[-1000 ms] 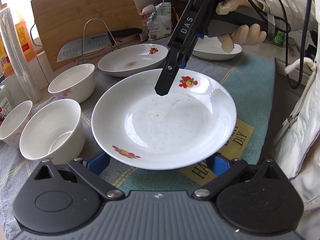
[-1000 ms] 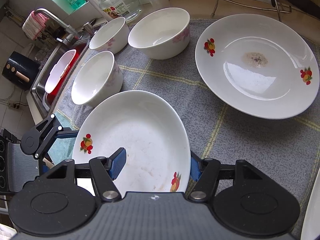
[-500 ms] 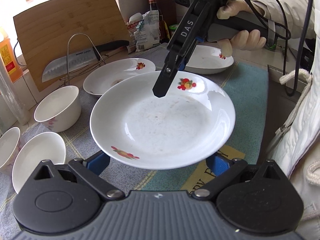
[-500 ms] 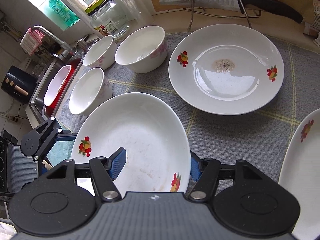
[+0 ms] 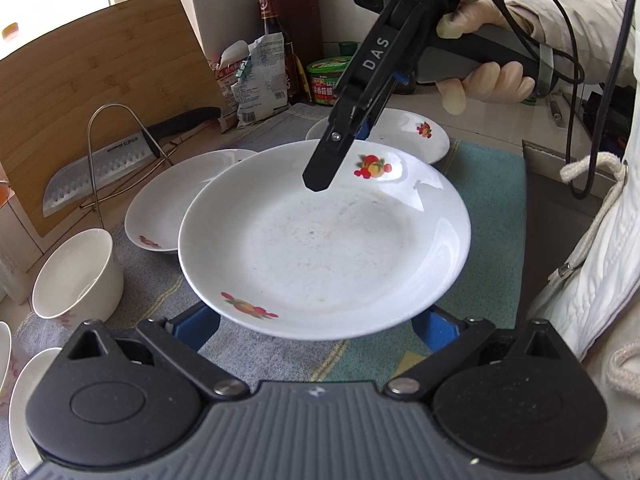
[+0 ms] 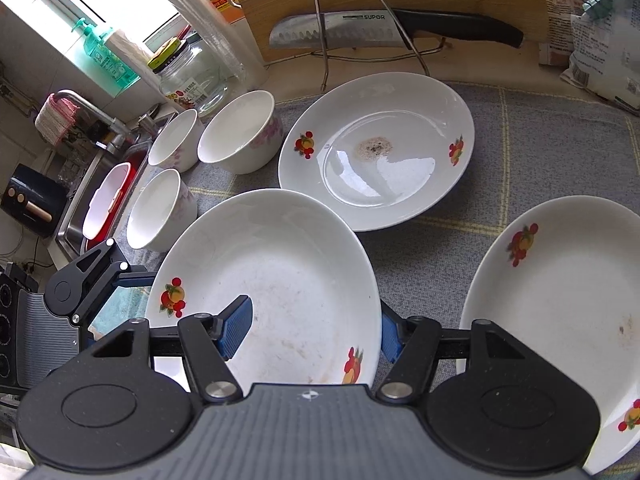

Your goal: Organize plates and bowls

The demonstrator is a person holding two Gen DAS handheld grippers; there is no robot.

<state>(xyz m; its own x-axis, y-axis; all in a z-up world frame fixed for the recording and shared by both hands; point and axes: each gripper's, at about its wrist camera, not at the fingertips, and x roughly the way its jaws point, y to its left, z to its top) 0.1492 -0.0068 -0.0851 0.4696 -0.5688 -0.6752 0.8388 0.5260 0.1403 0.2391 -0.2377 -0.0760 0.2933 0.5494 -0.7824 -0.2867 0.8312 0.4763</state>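
White plate: the fruit-printed plate [image 5: 320,248] is hanging clear of the mat, its faintly smeared well facing up. It is spanning the gap between the two grippers.
Right gripper: the right gripper [image 5: 320,178] is pinching the plate's rim at its tightest, one blue pad lying inside the well and the other sitting against the outside of the rim. A gloved hand [image 5: 480,80] is gripping the handle. The rim is probably being chosen because it is the one edge thin enough to fit between the pads.
Left gripper: the left gripper [image 5: 314,326] is standing with its jaws wide apart, the near rim lying over them. Its pads are hiding under the plate, so I cannot tell whether they are pressing or only steadying it.
Ahead of the right jaws: the stained plate [image 6: 376,152] is lying flat and looks like the likely base for a stack.
Beyond the outer right jaw: a third plate [image 6: 560,300] is sitting near, its rim crowding that side.
Beyond the inner jaw: three bowls [image 6: 240,132] are clustering close together, leaving little room.
Open room: the grey mat [image 6: 500,120] is showing bare only in the strips between the plates; above the stained plate, nothing is blocking a descent.
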